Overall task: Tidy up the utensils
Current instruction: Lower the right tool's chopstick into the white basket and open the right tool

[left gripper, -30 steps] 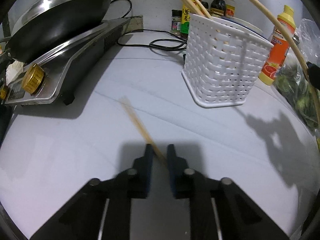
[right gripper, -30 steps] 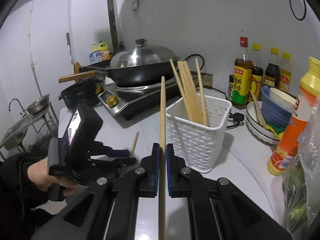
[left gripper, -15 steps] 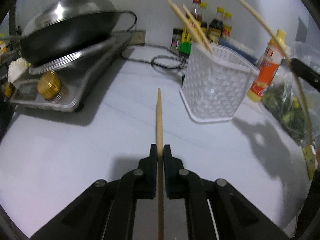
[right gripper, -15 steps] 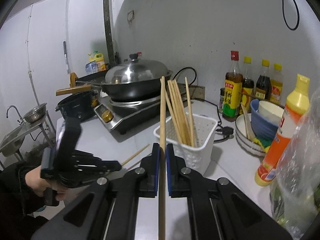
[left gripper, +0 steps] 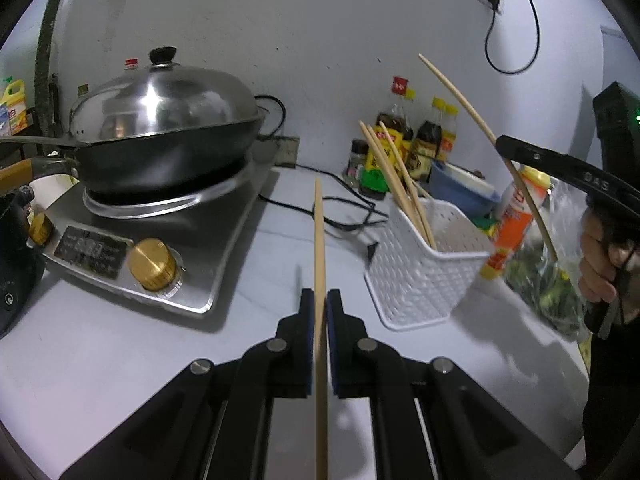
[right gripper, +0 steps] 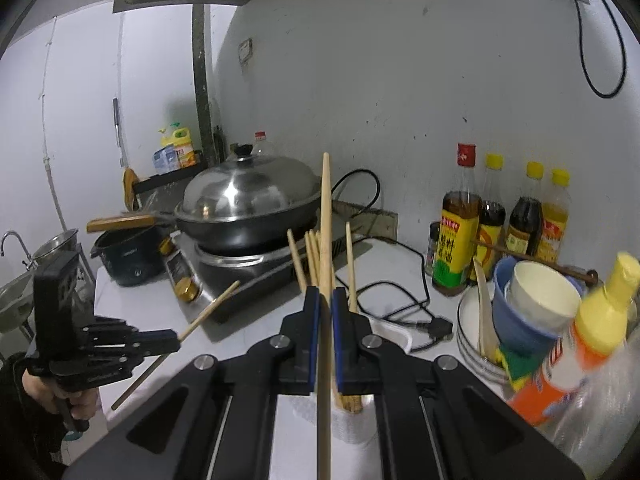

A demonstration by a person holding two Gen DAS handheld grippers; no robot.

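My left gripper (left gripper: 320, 300) is shut on a wooden chopstick (left gripper: 319, 240) that points forward, lifted above the white counter (left gripper: 100, 344). My right gripper (right gripper: 325, 296) is shut on another chopstick (right gripper: 326, 216), held upright above the white perforated basket (left gripper: 420, 276). The basket holds several chopsticks (left gripper: 394, 176) leaning left. In the left wrist view the right gripper (left gripper: 504, 146) shows at the right with its chopstick (left gripper: 464, 104). In the right wrist view the left gripper (right gripper: 172, 338) shows at lower left with its chopstick (right gripper: 210, 310).
A lidded wok (left gripper: 160, 128) sits on an induction cooker (left gripper: 160, 240) at the left. Sauce bottles (right gripper: 504, 220) line the back wall. Stacked bowls (right gripper: 528, 300), an orange squeeze bottle (left gripper: 514, 224) and a bag of greens (left gripper: 552, 280) are right of the basket. A black cable (left gripper: 348, 216) lies behind it.
My left gripper closed on the chopstick lying on the counter and lifted it. My right gripper rose and moved over the basket with its chopstick.
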